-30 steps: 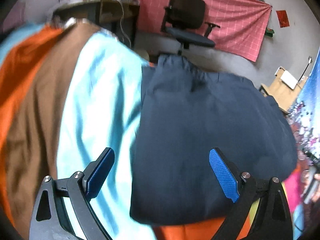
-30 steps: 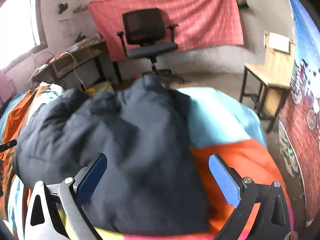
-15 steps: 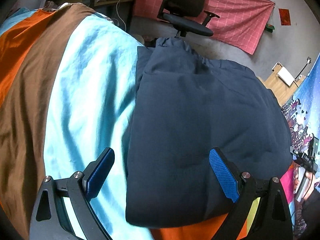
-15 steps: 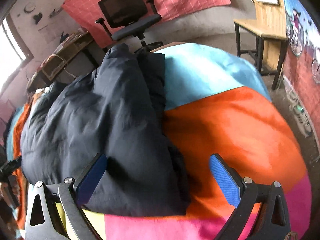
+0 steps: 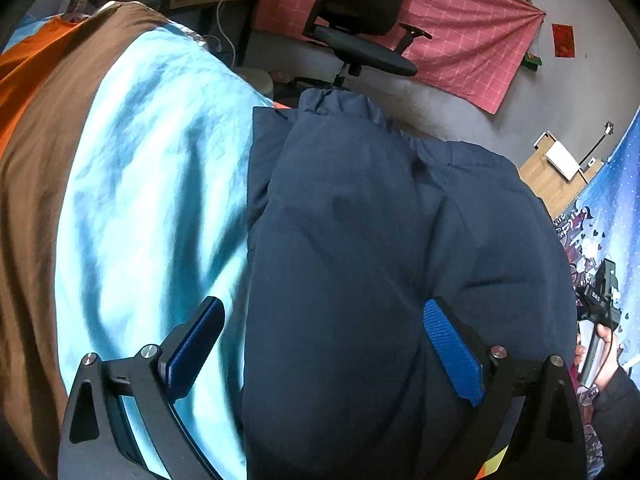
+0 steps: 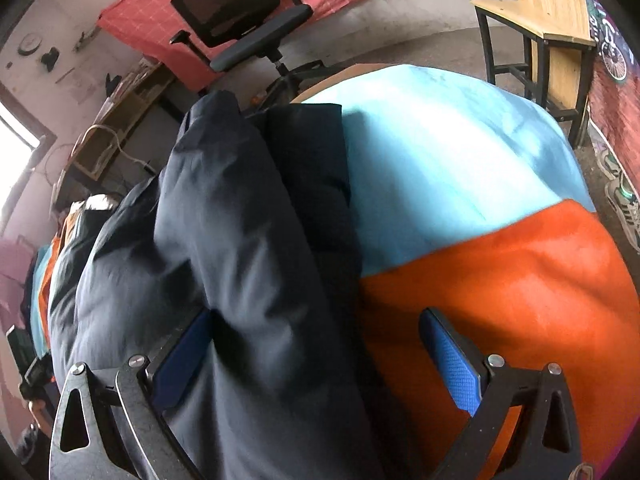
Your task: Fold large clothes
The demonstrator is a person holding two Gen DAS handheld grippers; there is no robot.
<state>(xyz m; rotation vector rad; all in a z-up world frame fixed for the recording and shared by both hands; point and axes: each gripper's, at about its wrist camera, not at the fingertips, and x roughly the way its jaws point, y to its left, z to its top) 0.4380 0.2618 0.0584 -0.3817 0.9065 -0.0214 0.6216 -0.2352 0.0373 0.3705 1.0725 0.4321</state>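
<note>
The puffy navy padded jacket (image 5: 380, 240) lies folded lengthways between both grippers, its left edge inside the wide-apart left gripper (image 5: 324, 352), its right edge inside the spread right gripper (image 6: 320, 356).

Open left claw (image 5: 324, 354) straddles navy jacket (image 5: 380, 260) edge

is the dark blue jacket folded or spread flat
Folded: the dark blue jacket lies doubled in thick layers, one straight edge against the striped cover.
</note>
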